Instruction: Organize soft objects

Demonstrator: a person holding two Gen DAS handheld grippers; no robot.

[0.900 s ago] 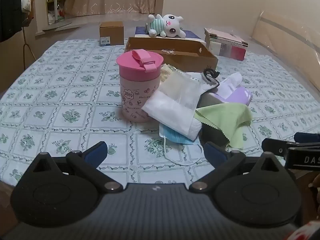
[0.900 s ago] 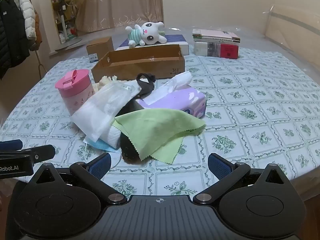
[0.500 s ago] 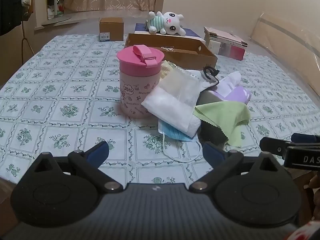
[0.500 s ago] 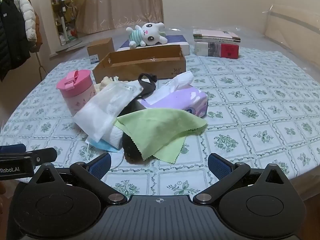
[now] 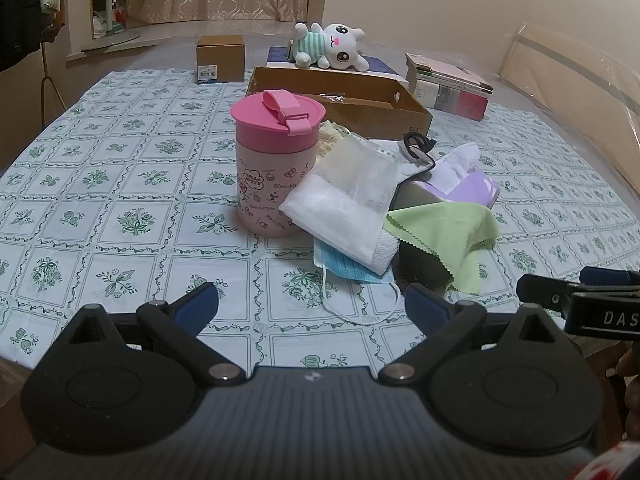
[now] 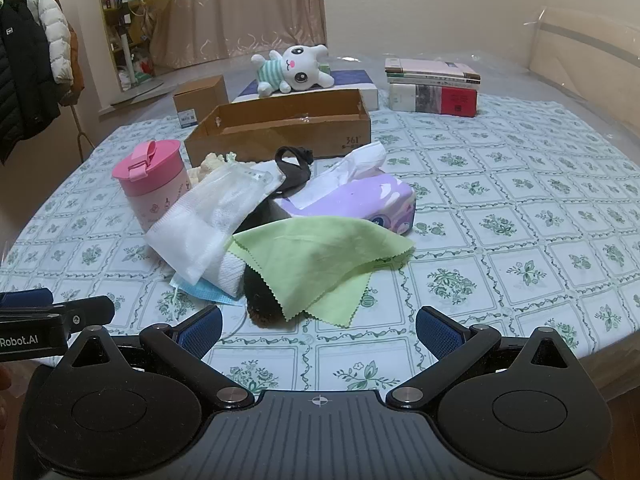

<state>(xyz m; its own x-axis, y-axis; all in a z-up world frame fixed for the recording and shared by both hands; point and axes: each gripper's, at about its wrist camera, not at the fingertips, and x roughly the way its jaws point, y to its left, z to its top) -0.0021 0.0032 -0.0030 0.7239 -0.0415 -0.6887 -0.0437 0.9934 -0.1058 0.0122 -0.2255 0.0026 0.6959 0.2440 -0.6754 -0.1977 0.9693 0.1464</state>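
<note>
A heap of soft things lies mid-table: a green cloth (image 6: 320,256) draped over a dark object (image 6: 260,300), a white mesh pouch (image 6: 216,216), a blue face mask (image 5: 344,266), a purple tissue pack (image 6: 360,200) and a black strap (image 6: 294,164). A white plush bunny (image 6: 296,68) lies on a blue box behind. My left gripper (image 5: 310,304) is open and empty, short of the mask. My right gripper (image 6: 318,324) is open and empty, just short of the green cloth.
A pink lidded cup (image 5: 276,168) stands against the heap's left side. Behind it sits an open cardboard tray (image 6: 280,128), a small brown box (image 5: 220,58) and stacked books (image 6: 434,90). The tablecloth's near edge (image 6: 600,344) is close to both grippers.
Both views sway only slightly. Both grippers stay open near the table's front edge, and nothing on the table has moved.
</note>
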